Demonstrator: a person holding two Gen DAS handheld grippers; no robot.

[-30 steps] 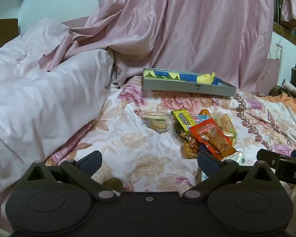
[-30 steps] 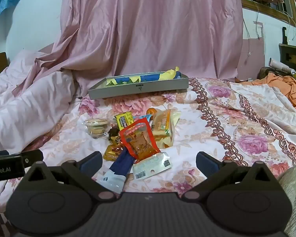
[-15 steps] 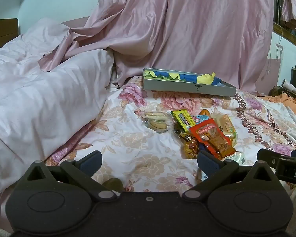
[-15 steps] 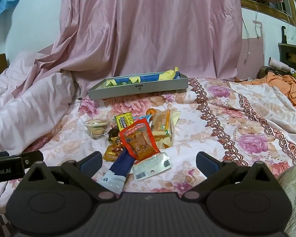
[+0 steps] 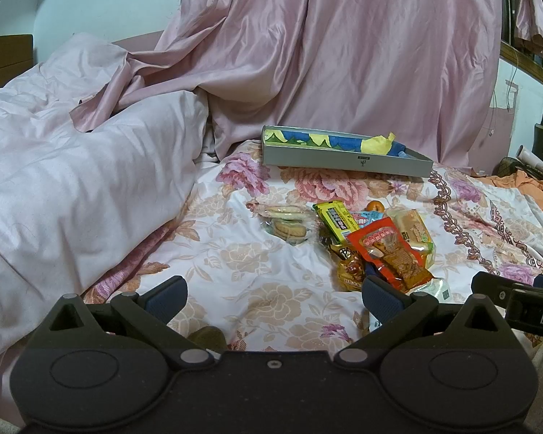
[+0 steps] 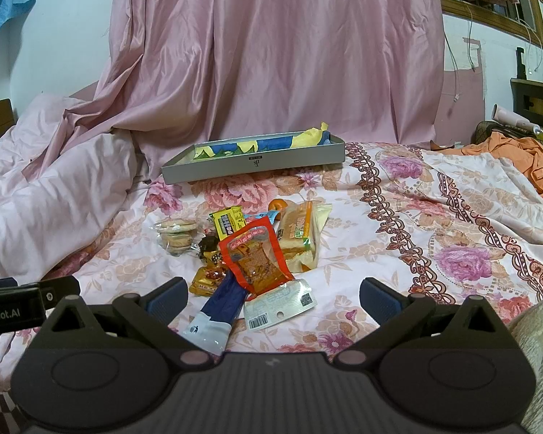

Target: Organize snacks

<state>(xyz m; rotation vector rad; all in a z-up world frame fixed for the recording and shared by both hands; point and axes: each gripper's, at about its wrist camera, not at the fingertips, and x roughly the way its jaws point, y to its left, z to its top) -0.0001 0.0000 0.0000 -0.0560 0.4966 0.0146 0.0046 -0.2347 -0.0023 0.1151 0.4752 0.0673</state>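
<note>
**Both grippers wide open, snacks piled mid-bed**

Left gripper [image 5: 273,298] spread wide, nothing between the fingers, hovering over the floral bedspread [image 5: 235,264]. Right gripper [image 6: 273,298] equally wide, empty, low over the near end of the snack pile. Seen from the right wrist: red pouch [image 6: 256,258] on top of the heap, dark blue packet [image 6: 221,303] poking out toward 6 o'clock, white barcode packet [image 6: 280,305] just beside it. Yellow bar [image 6: 228,221] at 12 o'clock of the red pouch, bread pack [image 6: 300,233] at 2 o'clock, clear pack of round biscuits [image 6: 177,233] off at 9 o'clock, slightly apart. Small orange fruit [image 6: 279,203] peeking behind the bread. Grey tray [image 6: 253,162] further back, well apart from the pile, blue-and-yellow cloth inside. Pink quilt [image 5: 72,181] bunched at 9 o'clock in the left wrist view.
</note>
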